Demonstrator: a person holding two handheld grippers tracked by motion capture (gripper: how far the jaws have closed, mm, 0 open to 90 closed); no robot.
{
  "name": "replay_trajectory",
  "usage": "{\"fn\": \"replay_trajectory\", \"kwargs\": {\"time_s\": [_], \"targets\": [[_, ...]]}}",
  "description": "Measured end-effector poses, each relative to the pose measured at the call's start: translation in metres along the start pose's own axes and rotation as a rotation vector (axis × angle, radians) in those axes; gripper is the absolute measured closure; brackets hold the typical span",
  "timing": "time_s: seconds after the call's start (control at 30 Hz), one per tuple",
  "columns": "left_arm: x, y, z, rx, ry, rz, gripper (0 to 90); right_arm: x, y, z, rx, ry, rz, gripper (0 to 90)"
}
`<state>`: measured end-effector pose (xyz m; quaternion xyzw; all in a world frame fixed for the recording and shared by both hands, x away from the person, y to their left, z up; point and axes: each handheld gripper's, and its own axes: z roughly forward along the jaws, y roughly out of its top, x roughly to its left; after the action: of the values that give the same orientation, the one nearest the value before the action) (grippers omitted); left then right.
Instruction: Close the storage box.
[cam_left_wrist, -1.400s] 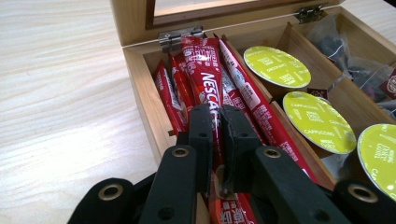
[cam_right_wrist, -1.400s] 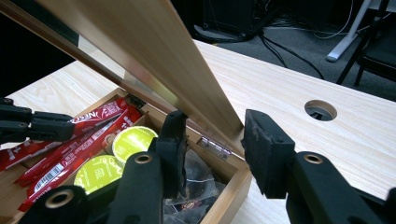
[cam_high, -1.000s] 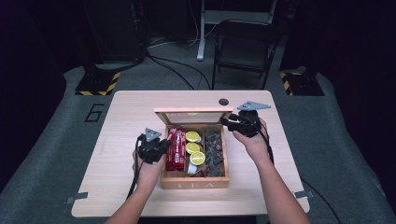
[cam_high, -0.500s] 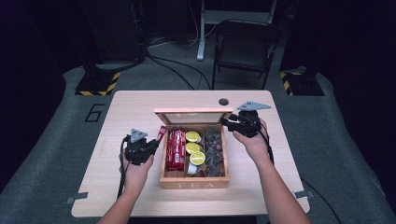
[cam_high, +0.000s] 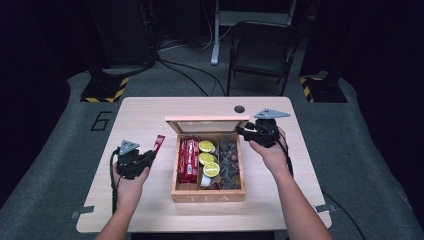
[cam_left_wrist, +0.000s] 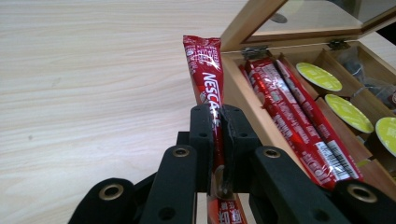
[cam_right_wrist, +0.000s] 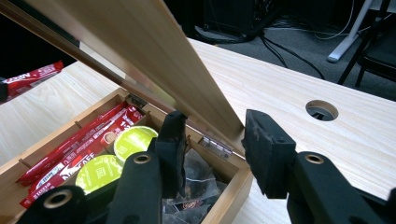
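Observation:
A wooden tea box (cam_high: 207, 196) stands mid-table with its glass lid (cam_high: 207, 124) raised. Its left compartment holds red Nescafe sticks (cam_high: 188, 159), the middle one yellow-green capsules (cam_high: 206, 158), the right one dark packets (cam_high: 229, 159). Left of the box, my left gripper (cam_high: 148, 157) is shut on one red stick (cam_left_wrist: 208, 79), which points forward over bare table beside the box wall (cam_left_wrist: 243, 100). My right gripper (cam_right_wrist: 212, 126) is at the lid's right end, one jaw on each side of the lid frame (cam_right_wrist: 187, 79), closed on it. In the high view the right gripper (cam_high: 244, 131) sits at the lid's corner.
A round cable hole (cam_high: 239, 109) lies in the table behind the box. Bare tabletop (cam_high: 135, 115) spreads left of the box. A folding chair (cam_high: 262, 50) and striped floor bases (cam_high: 102, 91) stand beyond the far edge.
My left gripper has pulled away leftward from the box's left compartment, carrying one red stick out over the table. The right gripper and lid have stayed put.

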<state>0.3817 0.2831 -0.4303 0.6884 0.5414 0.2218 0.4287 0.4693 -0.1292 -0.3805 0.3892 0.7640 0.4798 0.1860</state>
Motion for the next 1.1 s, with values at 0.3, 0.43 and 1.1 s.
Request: {"fn": "replay_trajectory", "kwargs": {"time_s": [0.3,0.43,1.1], "targets": [[0.024,-0.018,-0.014,-0.029,0.027,-0.024,83.1,0.001,-0.002,0.0,-0.004,-0.003,-0.01,59.0],[0.034,-0.027,-0.011,-0.015,0.043,-0.027,83.1,0.002,-0.002,0.0,-0.005,-0.006,-0.01,58.9],[0.068,-0.051,0.016,0.073,0.113,-0.05,83.0,0.003,-0.005,-0.001,-0.003,-0.005,-0.016,58.6]]}}
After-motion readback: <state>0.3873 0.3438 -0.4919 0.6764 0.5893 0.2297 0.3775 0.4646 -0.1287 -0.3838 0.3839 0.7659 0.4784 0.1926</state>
